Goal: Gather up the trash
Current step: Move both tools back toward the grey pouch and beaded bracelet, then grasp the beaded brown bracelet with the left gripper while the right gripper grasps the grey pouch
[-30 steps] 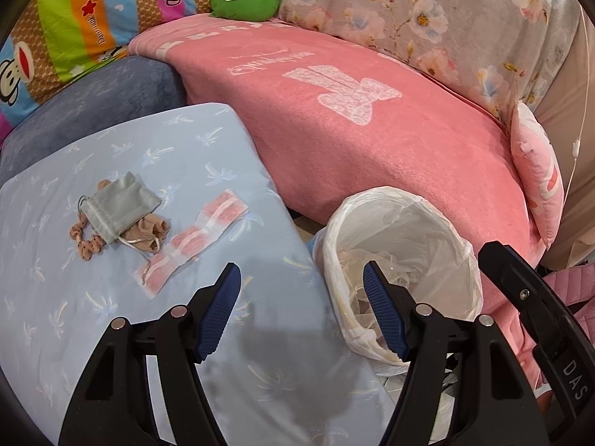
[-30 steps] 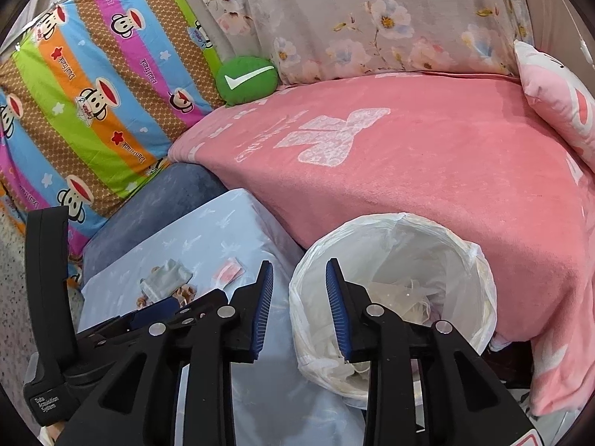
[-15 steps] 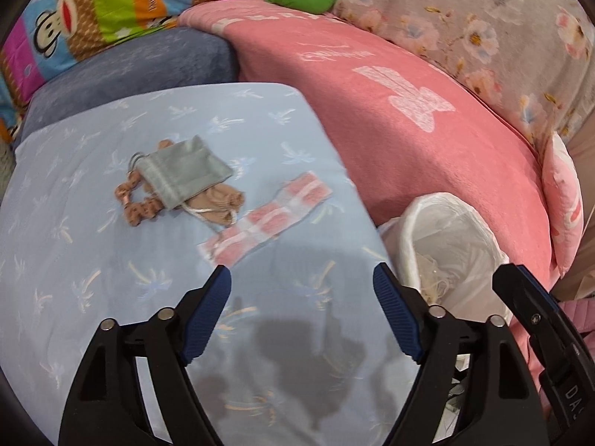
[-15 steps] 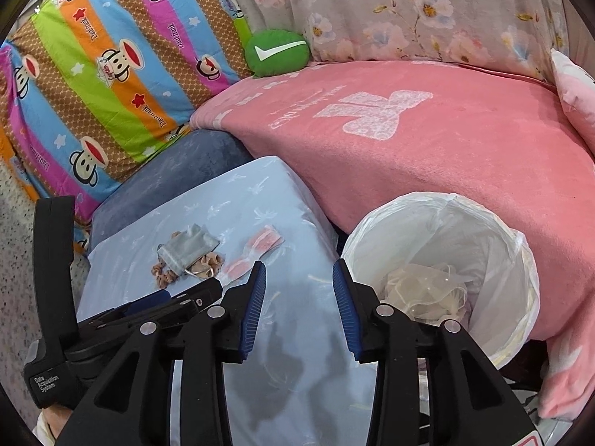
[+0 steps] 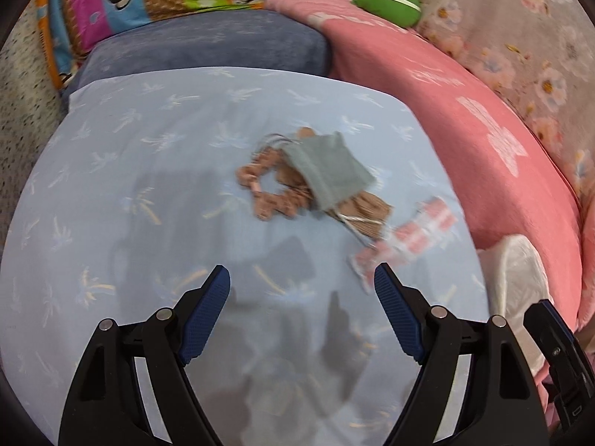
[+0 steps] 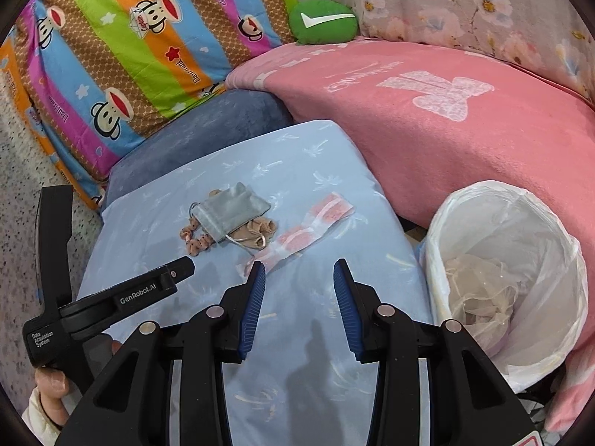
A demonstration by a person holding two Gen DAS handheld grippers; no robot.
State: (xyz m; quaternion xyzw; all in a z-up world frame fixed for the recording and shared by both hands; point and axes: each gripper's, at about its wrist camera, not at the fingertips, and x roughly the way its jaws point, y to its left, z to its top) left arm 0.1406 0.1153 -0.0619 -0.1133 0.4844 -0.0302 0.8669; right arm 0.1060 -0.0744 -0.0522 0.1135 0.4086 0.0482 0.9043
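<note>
Above the blue cushion (image 6: pixel 305 171), both empty claws gape near a pouch (image 6: pixel 232 215) and pink wrapper (image 6: pixel 316 226).

The left gripper (image 5: pixel 301 286) points downward, its jaws having just widened, nothing between them. The right gripper (image 6: pixel 299 282) (the narrower of the two) also gapes empty, jaws lately parted. At seven o'clock in the right wrist view, a hand (image 6: pixel 55 383) grips the left handle.

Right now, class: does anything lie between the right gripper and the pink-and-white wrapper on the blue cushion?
Nothing visible does. The right gripper is open and empty, and only bare blue cushion separates it from the pink-and-white wrapper.
</note>
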